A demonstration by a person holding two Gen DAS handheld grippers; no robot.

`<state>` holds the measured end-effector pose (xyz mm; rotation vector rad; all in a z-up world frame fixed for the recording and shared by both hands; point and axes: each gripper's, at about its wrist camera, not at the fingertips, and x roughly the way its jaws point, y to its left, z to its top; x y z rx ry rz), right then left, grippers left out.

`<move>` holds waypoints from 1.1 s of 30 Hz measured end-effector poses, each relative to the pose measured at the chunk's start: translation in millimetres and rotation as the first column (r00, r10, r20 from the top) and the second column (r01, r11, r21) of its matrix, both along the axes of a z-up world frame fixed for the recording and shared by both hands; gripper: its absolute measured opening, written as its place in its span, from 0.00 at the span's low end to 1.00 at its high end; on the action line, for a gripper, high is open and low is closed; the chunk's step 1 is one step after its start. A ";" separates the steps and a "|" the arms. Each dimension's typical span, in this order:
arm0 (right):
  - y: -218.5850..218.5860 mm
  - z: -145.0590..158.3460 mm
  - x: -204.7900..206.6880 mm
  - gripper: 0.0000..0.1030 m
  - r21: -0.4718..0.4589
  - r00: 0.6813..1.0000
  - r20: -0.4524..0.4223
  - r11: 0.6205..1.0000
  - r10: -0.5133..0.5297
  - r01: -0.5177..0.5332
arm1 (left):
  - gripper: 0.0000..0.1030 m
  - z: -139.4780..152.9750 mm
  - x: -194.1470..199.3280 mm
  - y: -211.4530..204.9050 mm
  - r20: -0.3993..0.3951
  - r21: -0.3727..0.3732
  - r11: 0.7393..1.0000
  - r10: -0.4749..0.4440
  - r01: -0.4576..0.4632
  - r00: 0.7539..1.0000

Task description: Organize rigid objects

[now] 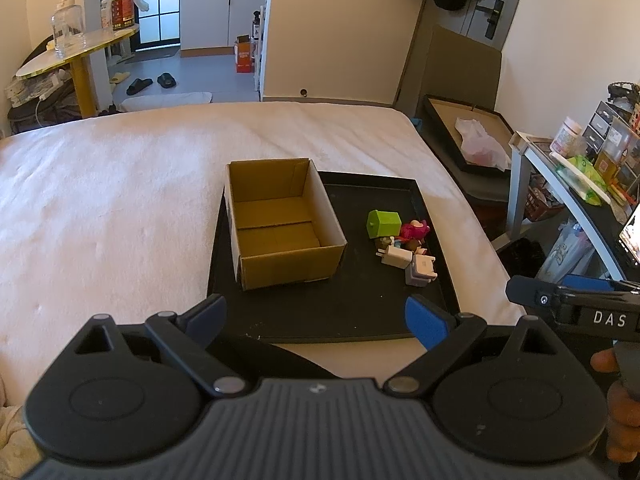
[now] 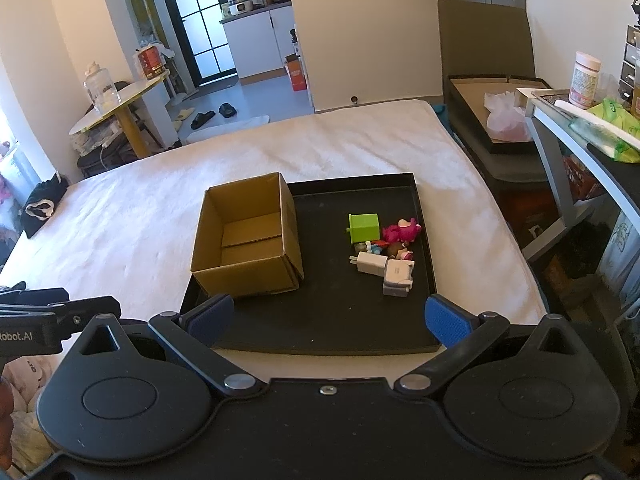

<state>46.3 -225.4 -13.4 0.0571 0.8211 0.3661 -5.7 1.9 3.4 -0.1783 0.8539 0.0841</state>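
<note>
An empty cardboard box (image 1: 280, 220) (image 2: 248, 236) stands on the left part of a black tray (image 1: 340, 312) (image 2: 332, 320) on the bed. To its right lies a small heap: a green cube (image 1: 383, 223) (image 2: 364, 227), a pink toy (image 1: 414, 229) (image 2: 400, 230), a white charger plug (image 1: 396, 257) (image 2: 370, 262) and a pale grey block (image 1: 421, 270) (image 2: 397, 278). My left gripper (image 1: 316, 320) hangs open over the tray's near edge, nothing between its fingers. My right gripper (image 2: 330, 318) is also open and empty, at the tray's front.
The white bed (image 1: 120, 208) spreads wide to the left of the tray. A cluttered desk (image 2: 592, 128) and a flat box with a plastic bag (image 2: 500, 116) stand to the right. A round yellow side table (image 1: 76, 56) with a jar is far left.
</note>
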 end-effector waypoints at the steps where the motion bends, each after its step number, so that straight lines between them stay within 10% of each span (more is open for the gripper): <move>1: 0.2 0.2 -0.2 1.00 0.000 1.000 0.001 1.000 0.002 -0.002 | 0.93 0.3 -0.2 0.1 -0.001 0.000 1.000 0.002 -0.002 1.000; 33: 4.4 4.9 -5.2 1.00 -0.007 1.000 0.015 1.000 0.006 -0.006 | 0.93 3.7 -4.9 3.5 0.013 0.005 1.000 0.006 -0.006 1.000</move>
